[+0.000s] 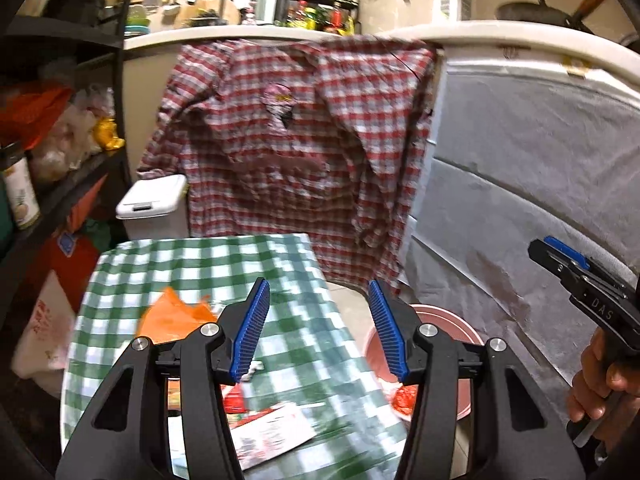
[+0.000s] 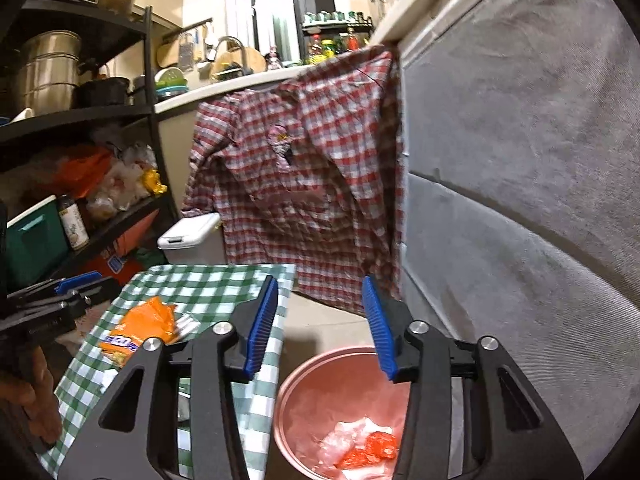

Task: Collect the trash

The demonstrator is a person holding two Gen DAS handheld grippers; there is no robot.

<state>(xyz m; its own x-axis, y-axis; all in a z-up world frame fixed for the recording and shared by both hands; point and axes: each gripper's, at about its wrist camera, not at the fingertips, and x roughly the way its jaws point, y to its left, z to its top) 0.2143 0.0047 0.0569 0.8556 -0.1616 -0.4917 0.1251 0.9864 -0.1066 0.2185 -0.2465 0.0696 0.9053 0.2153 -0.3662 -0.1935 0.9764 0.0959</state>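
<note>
An orange snack wrapper lies on the green-checked table. More wrappers, red and white, lie nearer me. A pink bucket stands on the floor right of the table, holding red and white trash. My left gripper is open and empty above the table's right part. My right gripper is open and empty above the bucket's near-left rim; it also shows in the left wrist view.
A red plaid shirt hangs off a counter behind the table. A white lidded bin stands below it. Dark shelves with pots and bags are on the left. A grey covered cabinet is on the right.
</note>
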